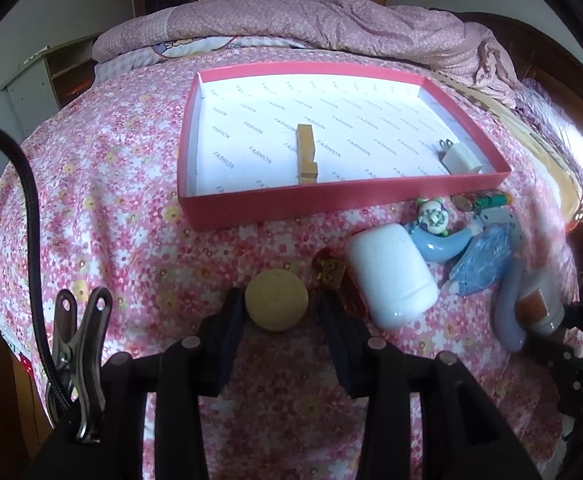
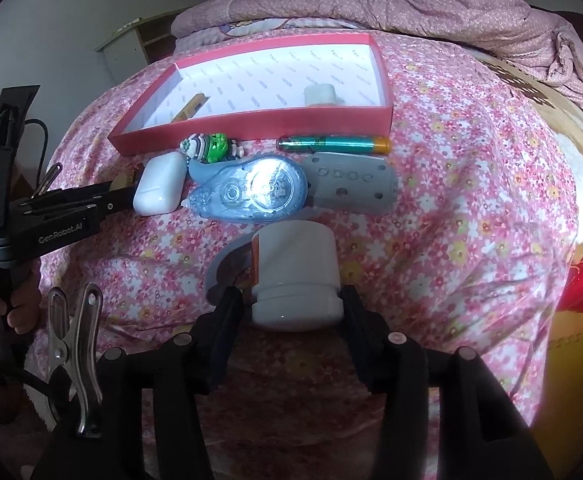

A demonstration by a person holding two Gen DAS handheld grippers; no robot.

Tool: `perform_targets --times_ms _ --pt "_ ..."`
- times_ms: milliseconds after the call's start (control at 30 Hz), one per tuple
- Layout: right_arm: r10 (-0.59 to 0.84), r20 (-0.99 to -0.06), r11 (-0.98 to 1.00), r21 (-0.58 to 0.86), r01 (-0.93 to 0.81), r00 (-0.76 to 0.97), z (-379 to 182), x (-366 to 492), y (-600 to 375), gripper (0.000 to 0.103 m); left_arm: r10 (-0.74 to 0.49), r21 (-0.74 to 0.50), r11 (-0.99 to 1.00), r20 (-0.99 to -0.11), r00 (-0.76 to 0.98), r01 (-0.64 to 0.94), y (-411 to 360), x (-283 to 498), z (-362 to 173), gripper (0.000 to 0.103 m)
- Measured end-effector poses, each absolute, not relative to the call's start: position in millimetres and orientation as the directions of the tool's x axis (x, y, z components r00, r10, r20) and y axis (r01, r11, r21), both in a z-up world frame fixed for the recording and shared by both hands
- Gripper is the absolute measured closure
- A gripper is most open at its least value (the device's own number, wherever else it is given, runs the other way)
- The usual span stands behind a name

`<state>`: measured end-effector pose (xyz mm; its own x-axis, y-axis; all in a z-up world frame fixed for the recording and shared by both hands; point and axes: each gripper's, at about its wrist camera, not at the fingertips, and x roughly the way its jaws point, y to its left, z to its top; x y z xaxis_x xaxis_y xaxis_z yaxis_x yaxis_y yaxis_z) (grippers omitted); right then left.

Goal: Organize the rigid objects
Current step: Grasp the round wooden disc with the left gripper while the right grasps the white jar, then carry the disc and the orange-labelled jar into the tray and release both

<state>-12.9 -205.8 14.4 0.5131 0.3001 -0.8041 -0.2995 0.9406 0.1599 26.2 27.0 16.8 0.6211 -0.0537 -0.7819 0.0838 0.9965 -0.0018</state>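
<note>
A red box [image 1: 331,194] with a white lining lies on the flowered bedspread and holds a wooden piece [image 1: 306,154] and a white charger [image 1: 459,158]. My left gripper [image 1: 279,308] is open around a tan cork ball [image 1: 277,300]; its fingers are beside the ball, not pressing it. My right gripper [image 2: 293,306] is open around the cap end of a white bottle [image 2: 295,276] lying on the bed. In front of the box lie a white earbud case [image 2: 159,190], a blue correction tape [image 2: 251,192], a green toy figure [image 2: 211,146], a battery [image 2: 333,144] and a grey blade [image 2: 351,188].
A red and gold trinket [image 1: 331,270] lies between the cork ball and the earbud case [image 1: 391,276]. A rumpled pink quilt [image 1: 311,20] is piled behind the box. The left gripper's body [image 2: 63,216] reaches in from the left of the right wrist view. The bed edge drops off at left.
</note>
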Motion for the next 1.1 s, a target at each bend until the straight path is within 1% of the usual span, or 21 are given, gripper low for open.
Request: perform_targets --times_ms 100,233,367,500,567,600,633,667,700,733,900,1100 --pt "0.308 -0.8 0.94 0.173 -0.294 0.515 14.6 -13.4 -208.0 0.052 -0.072 -0.016 0.995 -0.776 0.626 0.094 27.8 26.0 15.5 0.055" --pt "0.306 -0.798 0.941 0.17 -0.293 0.519 14.7 -14.5 -207.4 0.052 -0.056 0.004 0.996 -0.771 0.634 0.092 24.7 24.4 14.3 0.055" --pt "0.33 -0.788 0.937 0.205 -0.284 0.519 14.1 -14.0 -211.6 0.052 -0.061 -0.004 0.996 -0.772 0.633 0.091 24.9 23.3 13.7 0.055" --pt "0.323 -0.791 0.939 0.199 -0.281 0.519 14.6 -13.1 -209.5 0.052 -0.058 0.0 0.996 -0.771 0.634 0.091 25.9 23.0 14.0 0.055" --pt "0.319 -0.794 0.94 0.197 -0.278 0.517 15.4 -12.6 -208.7 0.052 -0.058 0.0 0.996 -0.771 0.634 0.091 25.6 22.9 14.1 0.059" --pt "0.319 -0.795 0.94 0.199 -0.276 0.516 15.7 -11.9 -208.6 0.052 -0.06 -0.002 0.996 -0.772 0.633 0.093 26.6 22.3 15.1 0.067" --pt "0.321 -0.793 0.941 0.205 -0.27 0.518 16.1 -11.2 -209.0 0.053 -0.064 -0.005 0.996 -0.772 0.632 0.095 27.6 21.2 15.8 0.07" --pt "0.32 -0.791 0.942 0.207 -0.265 0.521 16.1 -10.7 -209.5 0.054 -0.064 -0.006 0.996 -0.772 0.632 0.094 28.8 19.8 16.7 0.07" --pt "0.315 -0.791 0.944 0.204 -0.26 0.524 16.3 -9.5 -210.1 0.059 -0.065 -0.01 0.996 -0.772 0.632 0.09 30.5 18.5 17.2 0.07" --pt "0.312 -0.791 0.945 0.202 -0.256 0.526 16.8 -8.7 -210.2 0.061 -0.069 -0.018 0.996 -0.771 0.633 0.087 32.7 16.7 18.1 0.07" --pt "0.324 -0.782 0.942 0.214 -0.259 0.532 17.3 -8.2 -214.5 0.061 -0.085 -0.047 0.996 -0.757 0.647 0.076 38.4 11.2 26.0 0.07" --pt "0.342 -0.741 0.938 0.231 -0.258 0.579 29.4 -14.4 -221.1 0.061 -0.109 -0.053 0.993 -0.736 0.668 0.103 31.5 0.7 40.7 0.07"
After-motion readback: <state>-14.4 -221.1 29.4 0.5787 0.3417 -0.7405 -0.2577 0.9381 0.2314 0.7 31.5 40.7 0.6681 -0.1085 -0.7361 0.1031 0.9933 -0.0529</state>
